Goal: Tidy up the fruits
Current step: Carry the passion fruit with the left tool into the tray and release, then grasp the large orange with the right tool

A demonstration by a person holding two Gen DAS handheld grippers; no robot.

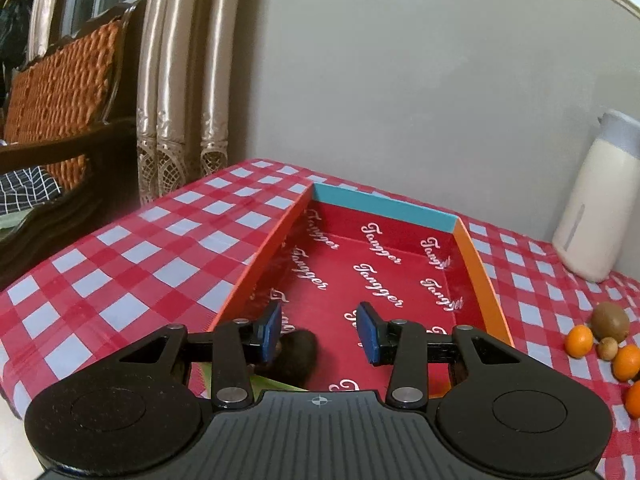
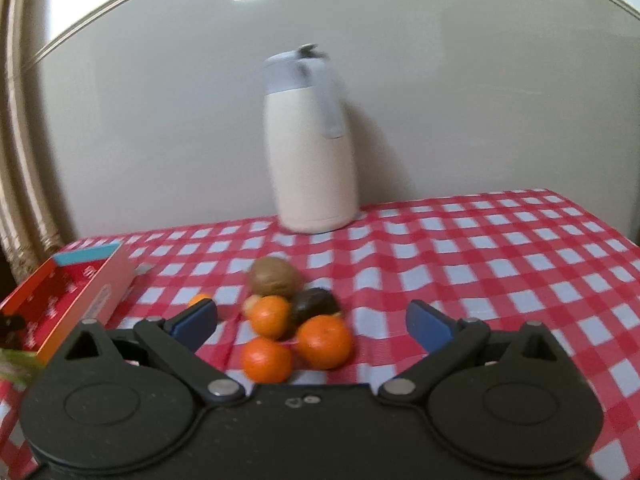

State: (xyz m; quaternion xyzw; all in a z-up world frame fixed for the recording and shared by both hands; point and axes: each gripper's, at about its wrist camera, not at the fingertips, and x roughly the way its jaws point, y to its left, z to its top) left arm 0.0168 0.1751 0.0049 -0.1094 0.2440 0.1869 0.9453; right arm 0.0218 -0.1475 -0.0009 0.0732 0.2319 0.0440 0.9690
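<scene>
Fruits (image 2: 298, 320) clustered on checked cloth (image 2: 500, 264) beside red box (image 1: 384, 272).

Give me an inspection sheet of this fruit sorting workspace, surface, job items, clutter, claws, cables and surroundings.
Surface: table under a red and white checked cloth, wrinkled near the fruit.
Job's things: red box with a blue end wall, open, one dark fruit inside at its near end; loose pile on the cloth of tangerines, a kiwi, a dark round fruit and a small tan fruit.
Clutter: cream jug with a grey lid, upright by the wall.
Claws: left claw over the box, open, empty; right claw open wide, facing the pile, holding nothing.
Cables: nothing seen.
Surroundings: plain wall, curtains, an orange upholstered chair.
</scene>
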